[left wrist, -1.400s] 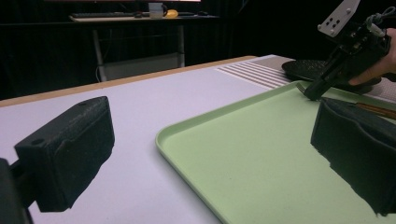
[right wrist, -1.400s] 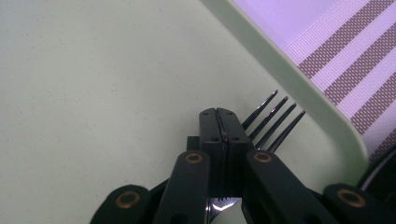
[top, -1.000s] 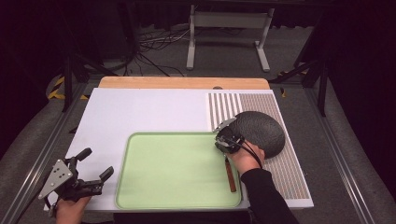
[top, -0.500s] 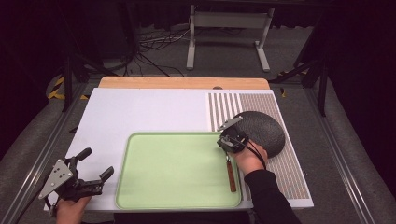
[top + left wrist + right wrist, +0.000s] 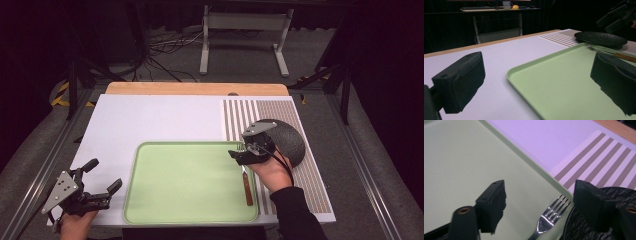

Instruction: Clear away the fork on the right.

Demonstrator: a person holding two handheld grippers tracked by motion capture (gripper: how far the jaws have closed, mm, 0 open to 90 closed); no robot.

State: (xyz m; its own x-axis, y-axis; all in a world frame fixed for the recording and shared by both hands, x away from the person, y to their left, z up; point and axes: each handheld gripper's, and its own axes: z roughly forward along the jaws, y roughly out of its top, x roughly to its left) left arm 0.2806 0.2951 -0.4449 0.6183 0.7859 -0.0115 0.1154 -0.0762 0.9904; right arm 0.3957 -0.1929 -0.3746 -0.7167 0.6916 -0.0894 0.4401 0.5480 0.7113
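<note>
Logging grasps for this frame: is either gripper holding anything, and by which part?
Nothing is held. The right gripper hangs open over the fork on the tray; the left gripper is open.

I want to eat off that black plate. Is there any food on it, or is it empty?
Empty, as far as it shows. In the left gripper view the black plate has a bare top; the high view shows the right gripper covering its near edge.

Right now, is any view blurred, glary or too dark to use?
High view: table evenly lit, surroundings dark. Left gripper view: near black jaws soft, pale green plastic tray sharp. Right gripper view: bright glints on the silver metal fork, otherwise clear.
</note>
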